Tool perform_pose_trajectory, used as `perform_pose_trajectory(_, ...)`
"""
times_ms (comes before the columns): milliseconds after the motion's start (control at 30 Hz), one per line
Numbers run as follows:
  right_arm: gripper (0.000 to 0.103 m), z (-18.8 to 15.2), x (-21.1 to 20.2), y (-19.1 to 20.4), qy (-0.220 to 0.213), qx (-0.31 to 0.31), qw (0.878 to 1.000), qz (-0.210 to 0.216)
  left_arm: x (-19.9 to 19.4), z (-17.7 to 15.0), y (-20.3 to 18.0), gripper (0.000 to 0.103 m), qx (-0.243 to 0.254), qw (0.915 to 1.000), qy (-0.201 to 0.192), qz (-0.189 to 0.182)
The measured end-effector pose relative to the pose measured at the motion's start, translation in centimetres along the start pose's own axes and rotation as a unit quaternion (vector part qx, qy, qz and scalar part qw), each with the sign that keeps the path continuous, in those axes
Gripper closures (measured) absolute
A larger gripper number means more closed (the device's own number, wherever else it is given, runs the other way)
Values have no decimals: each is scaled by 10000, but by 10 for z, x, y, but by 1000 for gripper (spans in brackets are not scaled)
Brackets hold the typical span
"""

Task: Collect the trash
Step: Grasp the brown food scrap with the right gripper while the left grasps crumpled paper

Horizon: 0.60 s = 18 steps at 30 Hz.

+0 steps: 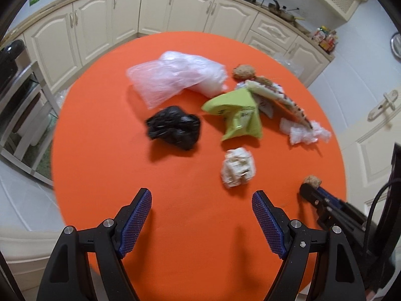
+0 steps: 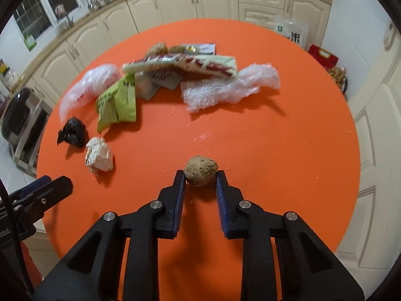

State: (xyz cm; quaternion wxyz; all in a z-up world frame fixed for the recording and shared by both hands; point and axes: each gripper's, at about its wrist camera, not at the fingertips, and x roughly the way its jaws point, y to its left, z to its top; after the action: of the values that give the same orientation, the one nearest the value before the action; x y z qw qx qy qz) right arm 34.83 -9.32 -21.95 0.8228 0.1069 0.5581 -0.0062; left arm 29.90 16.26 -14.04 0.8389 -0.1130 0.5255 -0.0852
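Here the right gripper [image 2: 200,179] is clenching its fingers [image 2: 180,183] on the brown lumpy ball [image 2: 201,171], resting near on the round orange worktop [image 2: 275,138]; the left gripper [image 1: 201,222] is hanging released, crumpled white paper [image 1: 238,168] lying just beyond, slightly right.

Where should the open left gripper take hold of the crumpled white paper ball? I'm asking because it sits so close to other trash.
Grip the crumpled white paper ball across its middle, coming down from above on the near side. It lies apart from the black bag and green wrapper, and the left gripper probably spans it.
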Motion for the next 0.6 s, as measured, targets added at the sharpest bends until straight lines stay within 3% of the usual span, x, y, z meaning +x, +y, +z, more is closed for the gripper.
perform_pose_trajectory(367,80,5,-7,-29,-4,157,9998,125,47,22,-39,28,136,9997,178,37)
perform_pose_trajectory(400,80,6,-7,-31,-2,160,9997,159,51,22,-41,32,153,9997,161,70)
perform_pose_trajectory(533,80,12,-3,-33,34,152,9996,222,56,24,-49,73,294,9986,-5,431)
perform_pose_trajectory(600,80,12,-2,-33,64,141,9995,264,60,23,-53,77,350,9987,84,362)
